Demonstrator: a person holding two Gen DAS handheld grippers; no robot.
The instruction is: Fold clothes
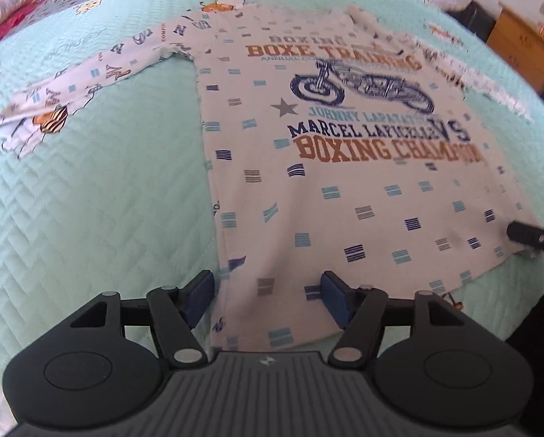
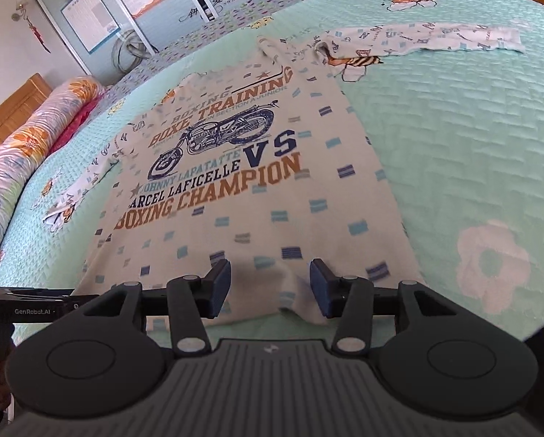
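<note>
the long-sleeved shirt (image 1: pixel 344 167) lies flat, print up, in the middle of the bed (image 1: pixel 90 200), hem at the near edge. the left gripper (image 1: pixel 268 298) and right gripper (image 2: pixel 270 284) hang over the hem corners, jaws apart, gripping nothing. judged next: pinch both corners, fold toward the collar. both sleeves (image 2: pixel 428 38) lie spread; pillows (image 2: pixel 35 138) sit clear.

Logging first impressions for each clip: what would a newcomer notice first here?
A long-sleeved shirt lies flat across the green quilt, its motorcycle print and boxing lettering mid-chest. Both sleeves are spread outward. At the near hem, the left tongs and right tongs stand open over the fabric.
</note>
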